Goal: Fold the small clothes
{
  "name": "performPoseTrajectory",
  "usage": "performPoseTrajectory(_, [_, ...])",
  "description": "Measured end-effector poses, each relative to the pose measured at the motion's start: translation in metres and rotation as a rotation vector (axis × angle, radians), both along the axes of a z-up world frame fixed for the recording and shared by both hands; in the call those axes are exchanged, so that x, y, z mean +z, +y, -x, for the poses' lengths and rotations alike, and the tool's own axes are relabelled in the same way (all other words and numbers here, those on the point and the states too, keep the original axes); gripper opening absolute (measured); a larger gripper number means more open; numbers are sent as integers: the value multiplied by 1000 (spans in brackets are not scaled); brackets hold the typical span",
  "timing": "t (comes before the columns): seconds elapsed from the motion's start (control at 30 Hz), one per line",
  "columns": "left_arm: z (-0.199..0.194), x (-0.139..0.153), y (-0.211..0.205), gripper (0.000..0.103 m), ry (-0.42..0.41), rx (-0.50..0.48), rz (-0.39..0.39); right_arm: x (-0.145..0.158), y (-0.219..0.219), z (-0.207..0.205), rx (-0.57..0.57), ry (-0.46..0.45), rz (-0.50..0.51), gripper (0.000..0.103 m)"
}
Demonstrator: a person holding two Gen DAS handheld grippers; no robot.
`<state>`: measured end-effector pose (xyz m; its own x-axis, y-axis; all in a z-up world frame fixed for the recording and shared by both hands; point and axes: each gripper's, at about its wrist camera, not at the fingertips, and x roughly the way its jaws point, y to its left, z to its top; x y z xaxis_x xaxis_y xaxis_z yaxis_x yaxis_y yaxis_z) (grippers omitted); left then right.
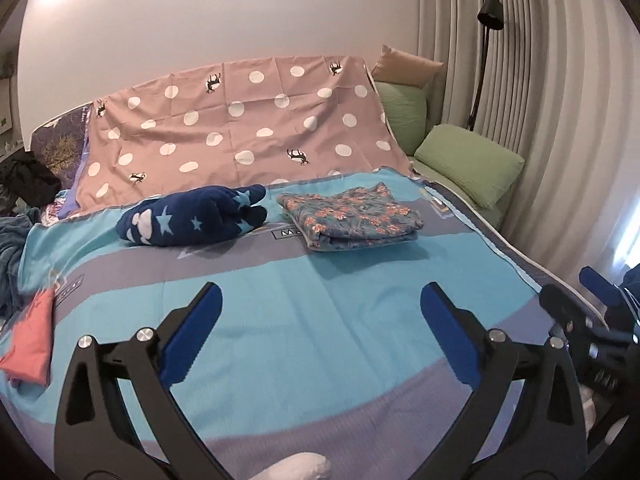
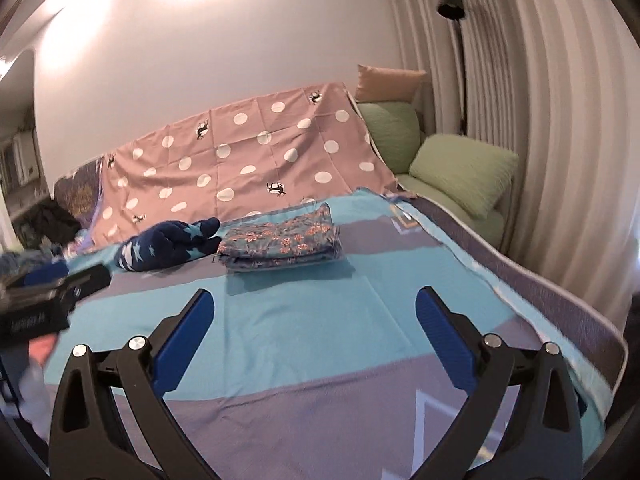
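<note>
A folded floral garment (image 1: pixel 352 216) (image 2: pixel 280 240) lies on the far part of the blue and grey bedspread (image 1: pixel 304 320) (image 2: pixel 320 344). Left of it rests a bunched navy garment with pale stars (image 1: pixel 192 220) (image 2: pixel 168 248). A coral cloth (image 1: pixel 32 344) lies at the bed's left edge. My left gripper (image 1: pixel 320 296) hovers over the near bedspread, open with nothing between its blue pads. My right gripper (image 2: pixel 316 296) is open and empty too, well short of the floral garment. Each shows blurred at the other view's edge: right gripper (image 1: pixel 576 292), left gripper (image 2: pixel 60 280).
A pink polka-dot sheet (image 1: pixel 240 128) drapes the headboard. Green pillows (image 1: pixel 472 164) and a tan cushion (image 1: pixel 404 66) fill the back right corner by a black floor lamp (image 1: pixel 486 40) and curtains. Dark clothes (image 1: pixel 24 180) pile at the left. Something white (image 1: pixel 300 468) shows at the bottom edge.
</note>
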<state>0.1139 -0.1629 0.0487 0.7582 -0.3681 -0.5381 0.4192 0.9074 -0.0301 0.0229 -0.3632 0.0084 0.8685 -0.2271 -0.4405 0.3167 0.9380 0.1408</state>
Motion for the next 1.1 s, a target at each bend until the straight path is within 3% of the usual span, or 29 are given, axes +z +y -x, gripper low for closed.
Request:
performPoseTrajectory(0.43, [62, 10, 17, 101, -63, 10, -24, 11, 15, 29, -16, -10, -45, 101])
performPoseTrajectory(1.1, [70, -12, 11, 101, -20, -30, -82, 4, 14, 33, -27, 16, -28, 101])
